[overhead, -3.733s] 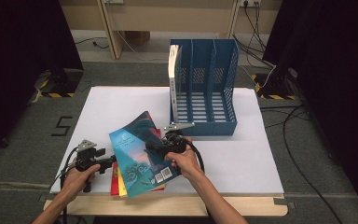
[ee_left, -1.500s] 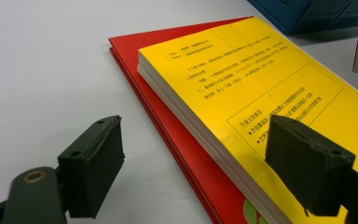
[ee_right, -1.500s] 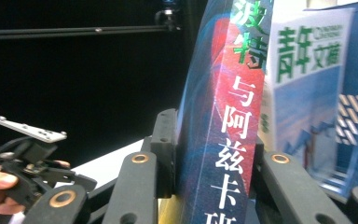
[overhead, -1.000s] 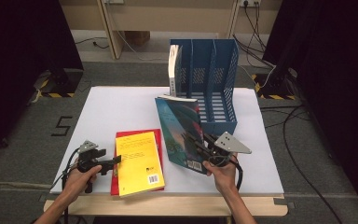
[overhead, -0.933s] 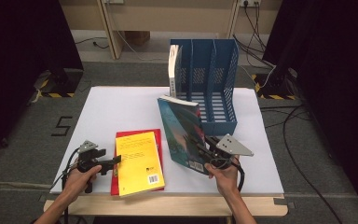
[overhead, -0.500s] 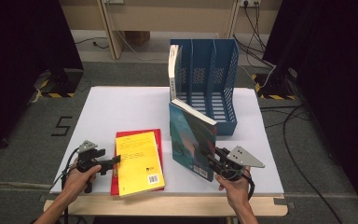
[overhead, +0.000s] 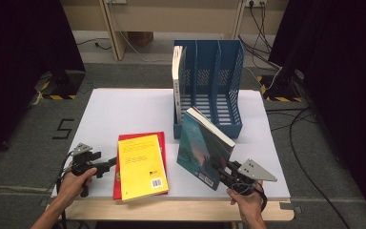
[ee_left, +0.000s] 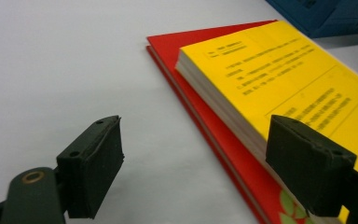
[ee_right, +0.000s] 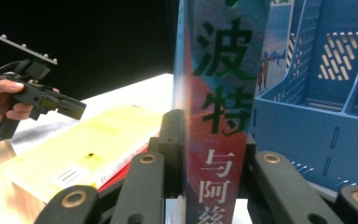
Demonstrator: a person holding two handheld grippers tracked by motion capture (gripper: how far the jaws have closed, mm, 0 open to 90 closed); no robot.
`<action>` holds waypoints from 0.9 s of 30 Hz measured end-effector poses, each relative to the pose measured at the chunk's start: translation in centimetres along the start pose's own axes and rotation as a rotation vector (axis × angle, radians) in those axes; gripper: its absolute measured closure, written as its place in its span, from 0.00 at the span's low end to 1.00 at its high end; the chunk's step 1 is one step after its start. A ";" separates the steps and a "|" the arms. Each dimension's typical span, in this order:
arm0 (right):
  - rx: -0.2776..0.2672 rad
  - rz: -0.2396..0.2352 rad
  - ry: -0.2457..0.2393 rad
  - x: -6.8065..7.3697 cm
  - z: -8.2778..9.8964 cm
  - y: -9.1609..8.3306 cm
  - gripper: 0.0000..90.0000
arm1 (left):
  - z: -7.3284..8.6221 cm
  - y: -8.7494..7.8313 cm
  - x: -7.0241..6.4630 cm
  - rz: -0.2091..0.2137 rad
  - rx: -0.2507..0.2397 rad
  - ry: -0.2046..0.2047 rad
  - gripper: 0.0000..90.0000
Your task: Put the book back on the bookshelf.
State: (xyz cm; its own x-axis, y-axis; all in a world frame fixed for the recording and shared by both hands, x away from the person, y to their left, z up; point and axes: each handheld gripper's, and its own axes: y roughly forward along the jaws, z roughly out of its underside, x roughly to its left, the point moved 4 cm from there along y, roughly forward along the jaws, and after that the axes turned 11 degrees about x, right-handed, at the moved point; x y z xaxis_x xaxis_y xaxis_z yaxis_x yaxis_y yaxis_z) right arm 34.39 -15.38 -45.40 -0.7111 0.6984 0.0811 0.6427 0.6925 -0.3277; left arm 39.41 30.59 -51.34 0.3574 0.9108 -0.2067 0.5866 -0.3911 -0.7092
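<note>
You are gripping the teal book (overhead: 203, 150) upright at lower centre of the high view, your right gripper (overhead: 228, 172) having its jaws clamped on the spine near the bottom corner; the book is standing just in front of the blue file rack (overhead: 208, 90), apart from it. Your left gripper (overhead: 106, 165) is idling at lower left, jaws apart and empty, beside the yellow book (overhead: 140, 166) lying on the red book (overhead: 158, 138). Risk, in my judgement: you are holding low on one corner, so the book is liable to swing or splay open; its top edge could catch a rack divider or knock the white book (overhead: 176, 71) already filed, shoving the rack along the desk (overhead: 124, 109).
</note>
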 end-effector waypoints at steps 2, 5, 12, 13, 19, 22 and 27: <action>0.000 -0.009 -0.009 0.1 -0.1 0.0 0.82 | 0.0 -0.2 0.3 -0.010 0.002 0.006 0.20; 0.007 -0.006 0.005 0.0 -0.1 0.0 0.82 | 0.1 -0.4 0.8 -0.016 0.006 -0.001 0.20; 0.000 -0.006 0.011 -0.2 -0.1 0.1 0.82 | 0.5 0.0 1.8 -0.115 0.037 0.050 0.20; 0.001 -0.005 0.011 -0.2 -0.1 0.1 0.81 | 0.6 0.1 1.9 -0.129 0.043 0.055 0.20; -0.005 0.002 0.022 -0.1 -0.4 0.2 0.81 | 1.1 0.8 2.2 -0.172 0.097 0.089 0.18; -0.015 -0.004 0.021 0.0 -0.6 0.4 0.80 | 1.2 0.8 2.2 -0.174 0.094 0.089 0.17; -0.024 -0.004 0.022 0.1 -1.0 0.8 0.80 | 1.2 0.8 2.2 -0.172 0.094 0.088 0.17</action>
State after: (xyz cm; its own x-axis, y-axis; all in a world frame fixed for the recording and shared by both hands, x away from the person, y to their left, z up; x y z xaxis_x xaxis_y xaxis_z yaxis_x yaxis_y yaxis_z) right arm 35.10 -14.57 -44.74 -0.7074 0.6993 0.1033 0.6467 0.6992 -0.3047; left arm 39.83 32.44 -53.15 0.3226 0.9463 -0.0203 0.5754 -0.2131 -0.7896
